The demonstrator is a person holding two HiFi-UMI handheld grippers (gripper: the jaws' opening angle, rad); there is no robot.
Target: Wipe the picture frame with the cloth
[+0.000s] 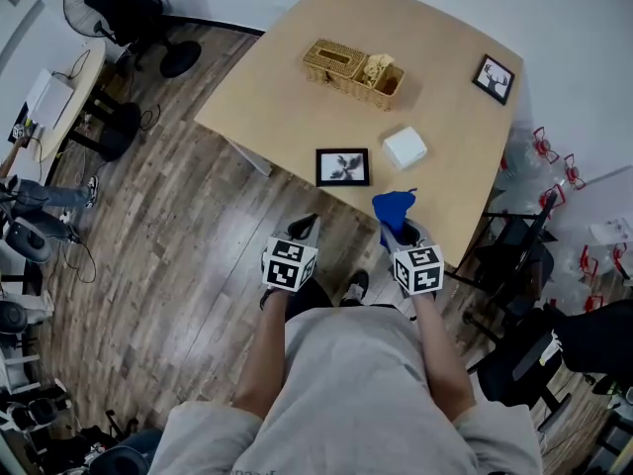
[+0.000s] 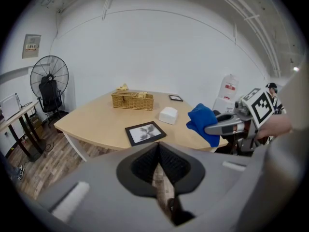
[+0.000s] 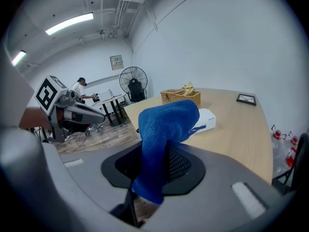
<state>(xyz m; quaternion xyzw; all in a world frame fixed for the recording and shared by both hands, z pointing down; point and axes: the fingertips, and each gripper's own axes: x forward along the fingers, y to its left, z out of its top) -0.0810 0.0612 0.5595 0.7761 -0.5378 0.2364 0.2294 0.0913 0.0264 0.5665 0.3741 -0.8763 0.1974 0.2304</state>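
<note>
With 12 o'clock taken as straight away from the person, the picture frame (image 1: 342, 166) is laid on the table (image 1: 267, 107), close to its near edge. A box (image 1: 405, 147) is set just beside it at 2 o'clock. A basket (image 1: 352, 71) is placed behind it at 12 o'clock. A small frame (image 1: 493, 78) is put well apart at 2 o'clock. The cloth (image 1: 394, 209) is held in the right gripper (image 1: 399, 232) at 5 o'clock, and the left gripper (image 1: 303, 230) at 7 o'clock. A fan (image 1: 129, 8) is stood on the floor (image 1: 178, 245) at 10 o'clock.

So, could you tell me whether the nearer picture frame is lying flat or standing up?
Lying flat: the picture frame rests face up on the table, near its edge.
</note>
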